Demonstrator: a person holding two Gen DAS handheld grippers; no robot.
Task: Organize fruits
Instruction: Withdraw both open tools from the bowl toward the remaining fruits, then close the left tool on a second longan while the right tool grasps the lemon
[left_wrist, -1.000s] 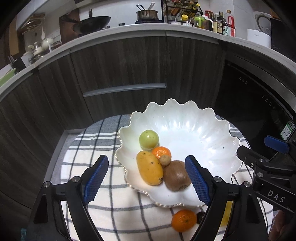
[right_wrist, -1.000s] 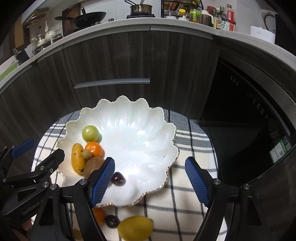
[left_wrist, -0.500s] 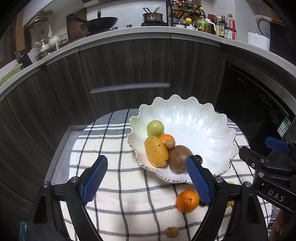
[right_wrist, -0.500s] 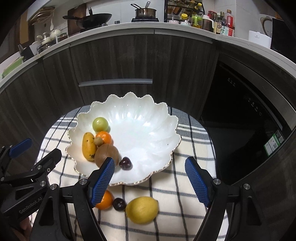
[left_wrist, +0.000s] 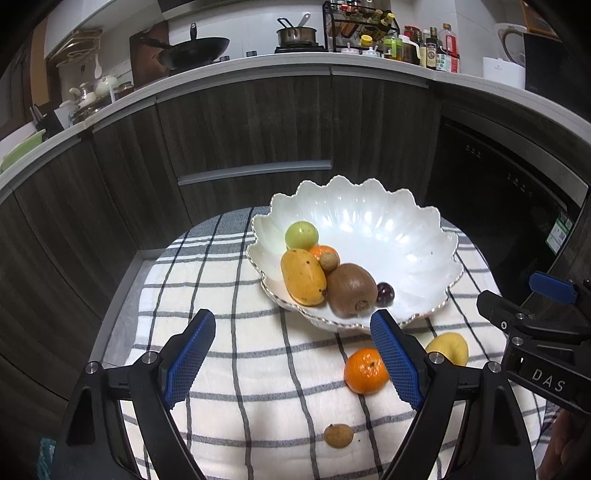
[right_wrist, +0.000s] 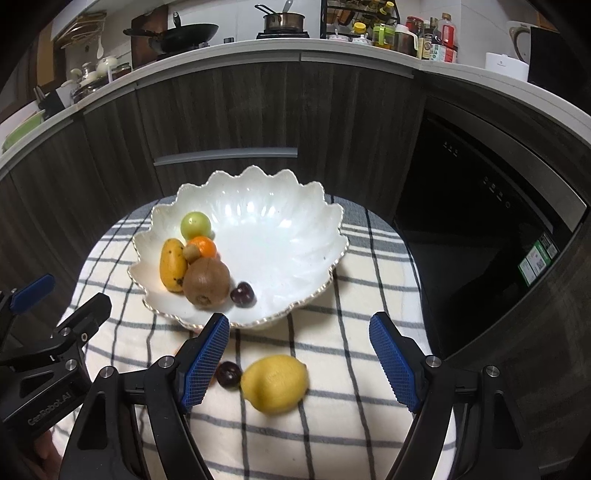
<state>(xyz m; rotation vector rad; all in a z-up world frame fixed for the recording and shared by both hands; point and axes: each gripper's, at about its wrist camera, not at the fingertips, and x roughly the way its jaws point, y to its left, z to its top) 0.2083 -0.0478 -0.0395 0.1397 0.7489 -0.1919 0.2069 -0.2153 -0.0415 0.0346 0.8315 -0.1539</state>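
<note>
A white scalloped bowl (left_wrist: 406, 236) (right_wrist: 295, 236) holds a green fruit (left_wrist: 301, 235), a mango (left_wrist: 303, 276), a tangerine (right_wrist: 202, 246), a small brown fruit (left_wrist: 329, 260), a kiwi (left_wrist: 351, 289) (right_wrist: 206, 280) and a dark cherry (right_wrist: 242, 294). On the checked cloth in front lie a tangerine (left_wrist: 366, 370), a lemon (right_wrist: 274, 382) (left_wrist: 447, 348), a second cherry (right_wrist: 228, 373) and a small brown fruit (left_wrist: 338, 435). My left gripper (left_wrist: 293, 363) is open and empty above the cloth. My right gripper (right_wrist: 299, 363) is open and empty, just above the lemon.
The checked cloth (left_wrist: 221, 295) covers a small table with a grey edge (left_wrist: 118, 295) at the left. Dark wood cabinets (left_wrist: 258, 122) stand behind, a black oven (right_wrist: 480, 221) to the right. The counter above carries a wok (left_wrist: 192, 48), a pot and bottles.
Both grippers have pulled back and up from the bowl, so the bowl looks farther away. The loose fruits on the cloth in front have come into view.
</note>
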